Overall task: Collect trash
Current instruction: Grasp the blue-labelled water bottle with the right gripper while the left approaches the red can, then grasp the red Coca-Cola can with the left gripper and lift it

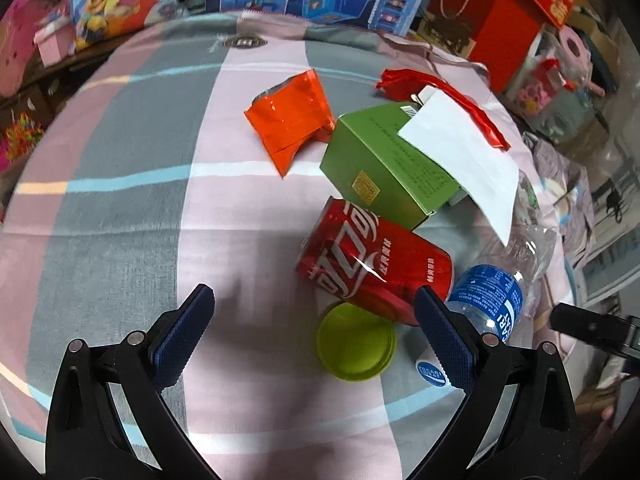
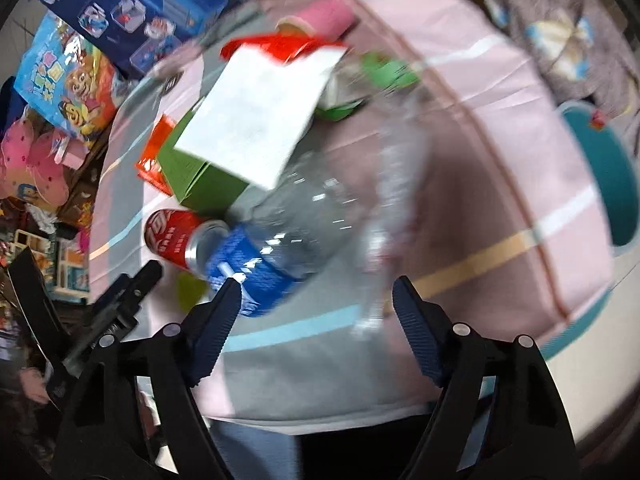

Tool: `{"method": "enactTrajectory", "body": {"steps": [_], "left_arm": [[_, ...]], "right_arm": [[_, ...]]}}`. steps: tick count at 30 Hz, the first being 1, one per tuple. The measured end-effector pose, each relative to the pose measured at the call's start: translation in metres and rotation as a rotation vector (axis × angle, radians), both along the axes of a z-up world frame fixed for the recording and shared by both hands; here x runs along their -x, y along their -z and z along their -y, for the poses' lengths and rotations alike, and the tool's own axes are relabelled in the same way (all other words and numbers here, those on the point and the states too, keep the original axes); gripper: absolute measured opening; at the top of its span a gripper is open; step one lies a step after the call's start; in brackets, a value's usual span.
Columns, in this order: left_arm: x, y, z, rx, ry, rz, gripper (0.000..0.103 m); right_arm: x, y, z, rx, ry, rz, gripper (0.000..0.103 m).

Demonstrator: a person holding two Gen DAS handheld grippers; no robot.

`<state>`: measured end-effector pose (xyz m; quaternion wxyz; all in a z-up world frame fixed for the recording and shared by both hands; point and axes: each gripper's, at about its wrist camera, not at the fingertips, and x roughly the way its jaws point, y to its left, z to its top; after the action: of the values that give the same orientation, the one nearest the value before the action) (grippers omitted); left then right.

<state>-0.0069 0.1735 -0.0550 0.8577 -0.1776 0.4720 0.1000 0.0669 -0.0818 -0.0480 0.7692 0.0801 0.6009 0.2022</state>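
**Trash pile on striped cloth, both grippers above it with nothing held**

The trash sits in a cluster on the pink, grey and blue striped cloth. A red drink can lies on its side, touching a clear plastic bottle with a blue label, also lying down. A round yellow-green plastic lid lies flat just in front of the can. Behind the can is a green cardboard box, tilted, with a white sheet of paper draped over its top. An orange foil snack wrapper is just beside the box, and a crumpled red wrapper shows behind the paper.

Left gripper: jaws wide apart, nothing between the pads, lid and can base in the gap below.

Right gripper: jaws apart, not touching anything, above the bottle's label end; view blurred.

A teal round bin stands past the cloth's edge. Boxed toys and bags clutter the surroundings.
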Motion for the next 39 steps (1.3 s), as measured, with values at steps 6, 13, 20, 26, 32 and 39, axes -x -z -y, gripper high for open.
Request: {"method": "enactTrajectory", "body": {"steps": [6,13,20,26,32,39], "left_arm": [[-0.004,0.006,-0.015,-0.014,0.01,-0.001,0.099],[-0.007,0.011,-0.039,0.029,0.124,0.046,0.099],[-0.013,0.007,-0.005,0.036,0.345,0.082,0.089],[-0.014,0.005,0.023,0.026,0.459,0.063,0.057],[-0.013,0.013,0.058,0.04,0.546,0.013,0.057],[-0.012,0.017,0.103,0.095,0.667,-0.024,0.057]], "right_arm": [[-0.024,0.023,-0.028,-0.023,0.049,-0.098,0.075],[-0.027,0.035,-0.057,-0.048,0.015,-0.152,0.076],[-0.026,0.037,-0.063,-0.046,-0.027,-0.088,0.067],[-0.026,0.031,-0.037,-0.017,-0.022,-0.054,0.067],[-0.029,0.02,-0.005,-0.032,0.017,-0.019,0.067],[-0.027,-0.01,0.016,-0.056,0.01,0.075,0.067]]}}
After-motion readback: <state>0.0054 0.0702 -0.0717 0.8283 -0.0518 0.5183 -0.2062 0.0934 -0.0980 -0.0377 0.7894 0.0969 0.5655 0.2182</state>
